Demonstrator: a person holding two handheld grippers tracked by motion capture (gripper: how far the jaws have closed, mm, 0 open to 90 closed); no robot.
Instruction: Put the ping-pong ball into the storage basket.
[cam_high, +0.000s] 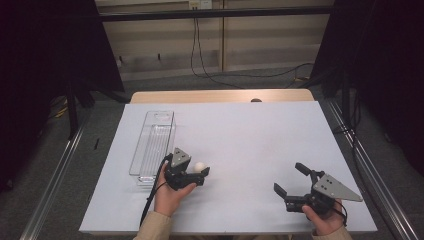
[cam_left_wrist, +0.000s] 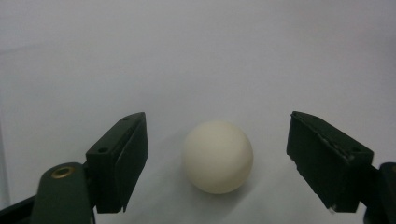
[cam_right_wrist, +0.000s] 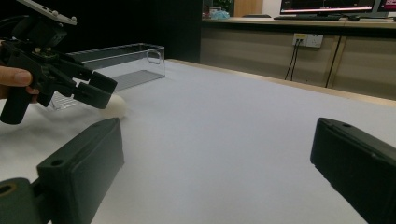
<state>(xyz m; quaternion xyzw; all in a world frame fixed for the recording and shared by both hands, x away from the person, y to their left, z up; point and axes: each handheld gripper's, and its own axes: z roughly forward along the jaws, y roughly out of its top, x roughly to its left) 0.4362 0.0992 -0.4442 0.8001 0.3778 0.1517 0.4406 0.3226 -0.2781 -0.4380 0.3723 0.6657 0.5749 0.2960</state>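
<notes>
The white ball (cam_left_wrist: 218, 157) rests on the bench (cam_high: 250, 135) between the left gripper (cam_high: 201, 173) fingers (cam_left_wrist: 119, 158), untouched, gaps either side. Right gripper (cam_high: 289, 179) fingers stand wide, holding nothing.

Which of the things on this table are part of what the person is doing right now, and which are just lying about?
In use:
- white ball, lying on the table between the jaws, not yet touched
- left gripper, open around the ball

Lying about:
- clear plastic box, beside the left hand
- right gripper, open and holding nothing
- white table
</notes>
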